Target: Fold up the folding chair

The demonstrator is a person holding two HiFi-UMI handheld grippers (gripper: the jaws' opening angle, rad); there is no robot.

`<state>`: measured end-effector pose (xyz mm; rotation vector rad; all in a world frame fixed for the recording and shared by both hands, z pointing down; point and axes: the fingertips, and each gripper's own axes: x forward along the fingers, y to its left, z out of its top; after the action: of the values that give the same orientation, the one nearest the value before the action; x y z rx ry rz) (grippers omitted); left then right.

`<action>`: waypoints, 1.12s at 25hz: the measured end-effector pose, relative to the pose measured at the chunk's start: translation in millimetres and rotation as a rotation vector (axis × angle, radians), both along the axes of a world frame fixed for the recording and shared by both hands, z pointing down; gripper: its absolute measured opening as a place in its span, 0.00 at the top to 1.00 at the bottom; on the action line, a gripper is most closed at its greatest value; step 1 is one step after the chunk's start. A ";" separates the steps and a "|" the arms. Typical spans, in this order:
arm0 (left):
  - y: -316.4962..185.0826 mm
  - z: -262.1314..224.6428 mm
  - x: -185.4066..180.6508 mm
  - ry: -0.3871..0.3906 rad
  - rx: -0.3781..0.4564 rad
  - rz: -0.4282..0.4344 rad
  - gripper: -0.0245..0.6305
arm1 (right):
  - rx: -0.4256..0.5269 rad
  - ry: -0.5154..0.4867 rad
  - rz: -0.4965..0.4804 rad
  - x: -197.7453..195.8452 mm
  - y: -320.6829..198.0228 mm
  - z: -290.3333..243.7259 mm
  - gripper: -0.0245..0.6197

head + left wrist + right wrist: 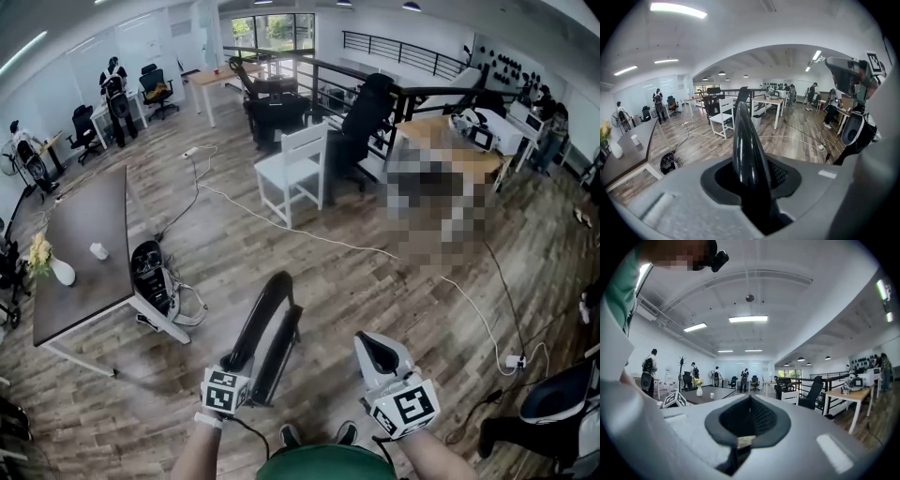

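The black folding chair [269,330] is folded flat and stands on edge on the wood floor just in front of my feet. My left gripper [244,364] holds its near upper edge. In the left gripper view the glossy black chair frame [746,140] fills the gap between the jaws, and the pads are closed against it. My right gripper [371,347] is raised to the right of the chair and apart from it. It is shut with nothing between its jaws, and its own view looks level across the room. It also shows as the right gripper [847,70] at the upper right.
A white wooden chair [295,169] stands farther ahead. A dark table [84,253] with a vase is at the left, with a black bag [150,274] beside its leg. A white cable [319,239] crosses the floor to a power strip [516,361]. An office chair [555,403] is at the lower right.
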<state>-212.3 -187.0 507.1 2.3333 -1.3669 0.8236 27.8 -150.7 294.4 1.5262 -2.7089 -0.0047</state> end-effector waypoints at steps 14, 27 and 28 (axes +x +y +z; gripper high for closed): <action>-0.7 0.2 6.7 0.033 0.014 -0.067 0.70 | 0.019 -0.034 -0.028 28.0 -15.9 -9.4 0.96; -0.7 0.6 3.7 0.048 0.008 -0.072 0.70 | 0.013 -0.042 -0.016 22.2 -19.5 -5.6 0.96; -0.5 0.5 4.1 0.049 0.007 -0.072 0.70 | 0.013 -0.044 -0.013 22.7 -19.6 -5.9 0.96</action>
<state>-208.2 -187.5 507.6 2.2795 -1.4260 0.7368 50.5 -170.2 288.5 1.5303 -2.7579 0.0112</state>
